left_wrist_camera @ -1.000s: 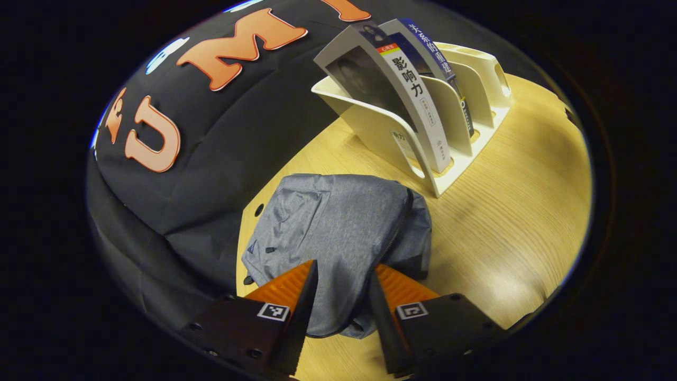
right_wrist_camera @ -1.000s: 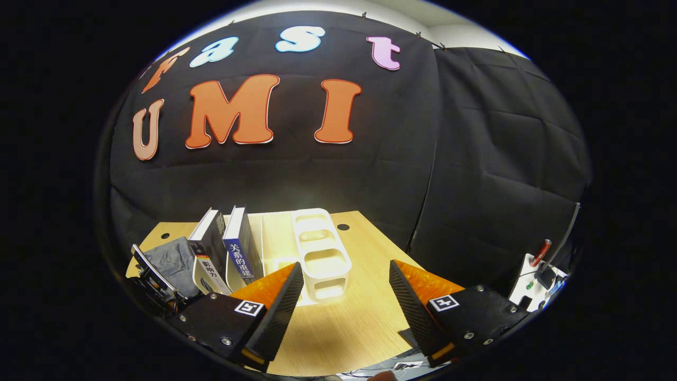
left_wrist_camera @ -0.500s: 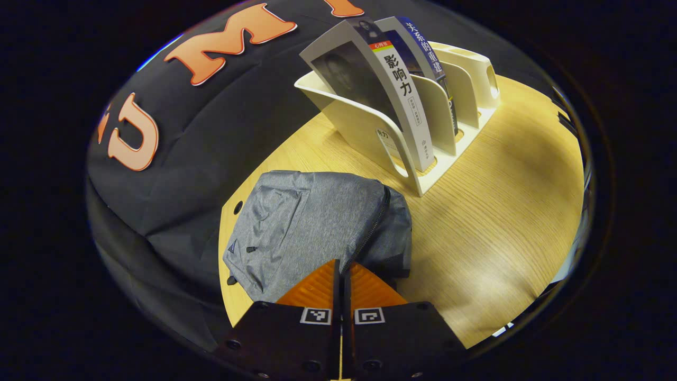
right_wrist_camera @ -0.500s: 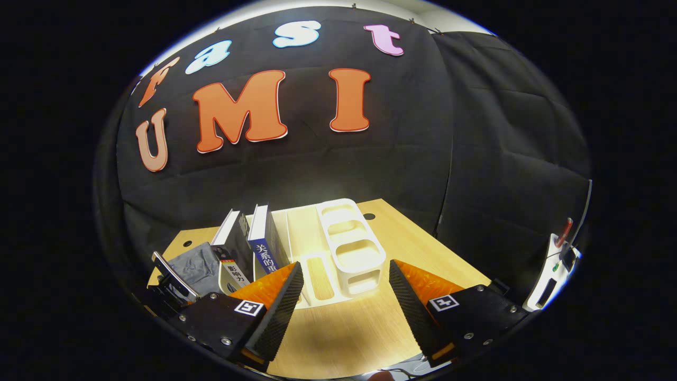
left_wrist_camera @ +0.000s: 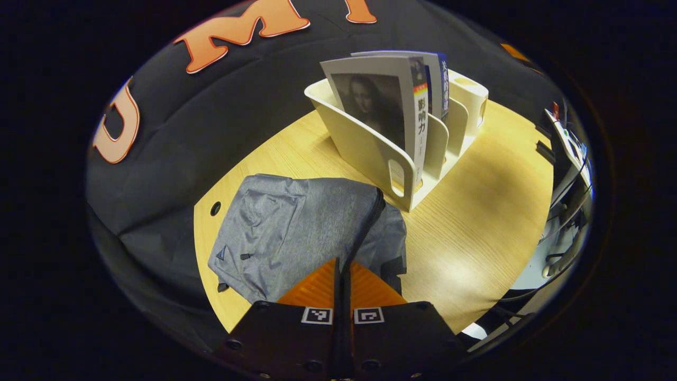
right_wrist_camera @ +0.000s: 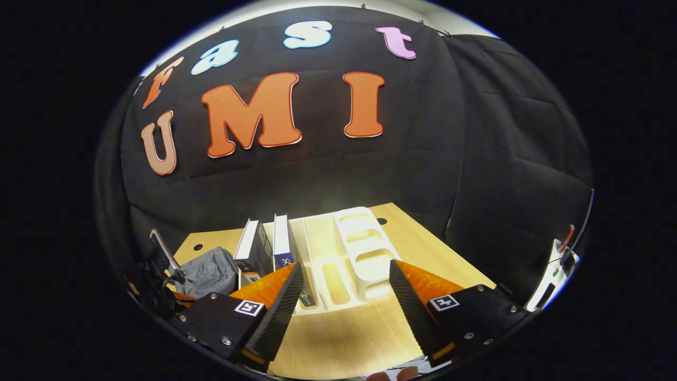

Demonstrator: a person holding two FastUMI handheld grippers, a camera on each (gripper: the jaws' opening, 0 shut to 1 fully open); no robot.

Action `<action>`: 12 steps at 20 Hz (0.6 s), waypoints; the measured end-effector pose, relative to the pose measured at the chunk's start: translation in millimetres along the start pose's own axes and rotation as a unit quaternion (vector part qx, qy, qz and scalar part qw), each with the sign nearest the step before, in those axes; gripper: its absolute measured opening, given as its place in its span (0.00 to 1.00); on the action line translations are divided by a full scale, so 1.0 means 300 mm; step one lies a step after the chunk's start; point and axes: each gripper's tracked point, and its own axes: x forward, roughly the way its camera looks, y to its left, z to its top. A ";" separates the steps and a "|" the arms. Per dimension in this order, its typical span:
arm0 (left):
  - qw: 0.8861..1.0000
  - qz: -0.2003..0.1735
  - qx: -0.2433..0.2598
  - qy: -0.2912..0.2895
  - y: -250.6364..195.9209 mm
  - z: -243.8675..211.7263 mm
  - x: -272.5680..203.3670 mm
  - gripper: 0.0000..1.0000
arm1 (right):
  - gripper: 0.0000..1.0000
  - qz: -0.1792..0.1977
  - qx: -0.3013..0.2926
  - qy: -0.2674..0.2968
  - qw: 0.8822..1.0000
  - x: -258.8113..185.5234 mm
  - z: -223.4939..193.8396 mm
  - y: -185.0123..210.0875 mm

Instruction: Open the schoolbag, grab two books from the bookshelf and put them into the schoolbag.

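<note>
At the schoolbag's near end, the left gripper (left_wrist_camera: 342, 270) has its orange fingers pressed together over the dark zipper line; whether they pinch the pull is hidden. The grey schoolbag (left_wrist_camera: 296, 227) lies flat and crumpled near the tabletop's (left_wrist_camera: 476, 211) left edge. Just beyond, a white bookshelf (left_wrist_camera: 391, 153) holds two upright books (left_wrist_camera: 391, 100). The right gripper (right_wrist_camera: 342, 280) hangs with fingers spread.

The left tool (left_wrist_camera: 342, 264) hides whatever its closed fingertips pinch at the schoolbag's (left_wrist_camera: 296, 233) zipper.

schoolbag (left_wrist_camera: 296, 222) on table (left_wrist_camera: 476, 222), bookshelf (left_wrist_camera: 370, 153) behind it, two books (left_wrist_camera: 391, 100) in bookshelf
</note>
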 end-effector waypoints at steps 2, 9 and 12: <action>1.000 -0.009 -0.001 -0.014 0.054 0.045 -0.050 0.01 | 0.98 0.000 0.002 -0.002 1.000 -0.014 0.010 0.026; 0.998 -0.015 -0.016 -0.056 0.268 0.195 -0.164 0.01 | 0.97 0.002 0.026 0.005 1.000 -0.033 0.022 0.100; 0.998 -0.010 -0.008 -0.067 0.348 0.240 -0.186 0.01 | 0.98 0.007 0.031 0.009 0.999 -0.038 0.037 0.126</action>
